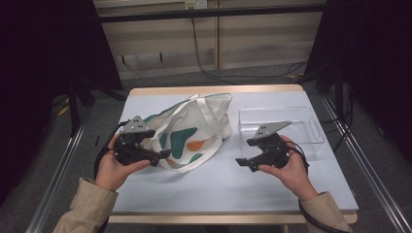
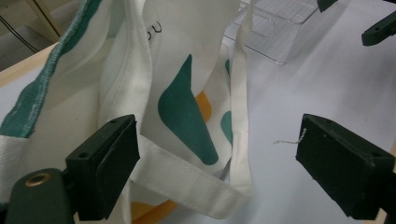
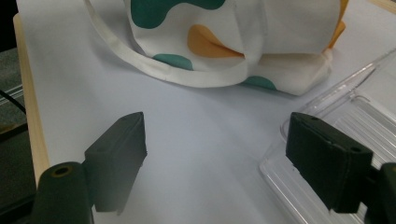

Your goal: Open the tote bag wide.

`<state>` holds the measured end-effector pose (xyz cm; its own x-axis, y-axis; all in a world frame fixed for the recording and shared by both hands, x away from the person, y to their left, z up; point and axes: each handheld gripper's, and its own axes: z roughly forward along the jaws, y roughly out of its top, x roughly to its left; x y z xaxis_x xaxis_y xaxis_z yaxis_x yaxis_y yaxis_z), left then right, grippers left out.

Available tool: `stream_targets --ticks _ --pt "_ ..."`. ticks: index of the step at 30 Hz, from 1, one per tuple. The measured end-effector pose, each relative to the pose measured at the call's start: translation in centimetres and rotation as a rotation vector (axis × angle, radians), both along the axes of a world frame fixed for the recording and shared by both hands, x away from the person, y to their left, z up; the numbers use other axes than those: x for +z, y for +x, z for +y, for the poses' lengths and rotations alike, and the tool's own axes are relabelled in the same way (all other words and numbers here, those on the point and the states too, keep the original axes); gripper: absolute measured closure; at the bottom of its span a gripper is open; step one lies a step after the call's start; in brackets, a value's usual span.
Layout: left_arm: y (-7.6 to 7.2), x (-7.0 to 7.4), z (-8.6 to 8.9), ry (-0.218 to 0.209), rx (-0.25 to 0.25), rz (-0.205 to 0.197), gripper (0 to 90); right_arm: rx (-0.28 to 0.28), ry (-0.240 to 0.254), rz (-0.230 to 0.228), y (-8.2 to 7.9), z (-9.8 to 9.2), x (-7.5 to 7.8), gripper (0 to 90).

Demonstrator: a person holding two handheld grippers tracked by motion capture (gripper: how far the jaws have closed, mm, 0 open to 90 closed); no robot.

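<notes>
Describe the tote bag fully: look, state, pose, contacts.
The tote bag looks like cream canvas with teal and orange blobs and a teal-stitched edge. It lies slumped and crumpled on the white table, left of the clear plastic tray, its long cream straps looping loose toward the person. The open left gripper straddles a strap without pinching it; the open right gripper stands apart from the bag.

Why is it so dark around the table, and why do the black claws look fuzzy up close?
High view: light falls on the table and tote bag, while the room's sides go almost black. Left gripper view: the near pads are soft, the bag's green patch sharper. Right gripper view: the clear tray shows pale glare lines, and the pads are slightly blurred.
</notes>
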<state>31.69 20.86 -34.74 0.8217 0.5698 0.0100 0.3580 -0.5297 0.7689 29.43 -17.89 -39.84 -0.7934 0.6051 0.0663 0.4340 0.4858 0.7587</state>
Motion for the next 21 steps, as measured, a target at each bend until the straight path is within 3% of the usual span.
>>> stream_targets --ticks 12,21 --pt "1.2 0.6 0.6 -0.002 0.016 -0.006 18.4 0.025 0.029 -0.008 2.2 2.8 0.4 26.3" --pt "1.9 0.9 1.1 -0.005 0.013 -0.005 26.8 0.024 0.058 -0.012 3.7 3.4 0.9 35.0"
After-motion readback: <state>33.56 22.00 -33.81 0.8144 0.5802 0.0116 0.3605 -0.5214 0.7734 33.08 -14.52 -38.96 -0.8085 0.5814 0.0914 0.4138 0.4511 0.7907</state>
